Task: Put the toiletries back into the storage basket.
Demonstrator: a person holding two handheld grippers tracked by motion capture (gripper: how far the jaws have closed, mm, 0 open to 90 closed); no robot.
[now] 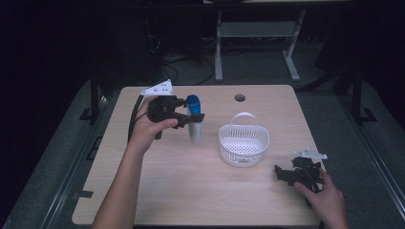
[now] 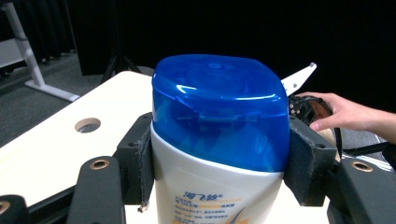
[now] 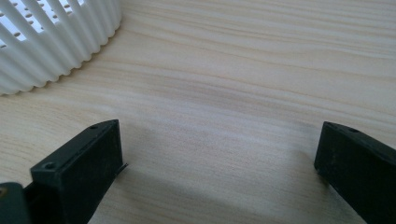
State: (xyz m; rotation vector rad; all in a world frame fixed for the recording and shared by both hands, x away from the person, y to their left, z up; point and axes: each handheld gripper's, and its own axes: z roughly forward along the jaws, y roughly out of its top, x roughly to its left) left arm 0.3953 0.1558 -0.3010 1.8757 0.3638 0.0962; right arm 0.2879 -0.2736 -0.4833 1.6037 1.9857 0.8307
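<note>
Clamping blue-capped bottle (image 2: 219,140), left gripper (image 1: 191,117); right gripper (image 3: 219,163) spread wide over table (image 3: 243,93), basket (image 3: 51,42) beside.

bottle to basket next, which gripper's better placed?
Left. The left gripper already has its jaws closed on the shampoo bottle, just below the blue cap. The right gripper rests open and empty on the table, to the right of the white basket.
</note>
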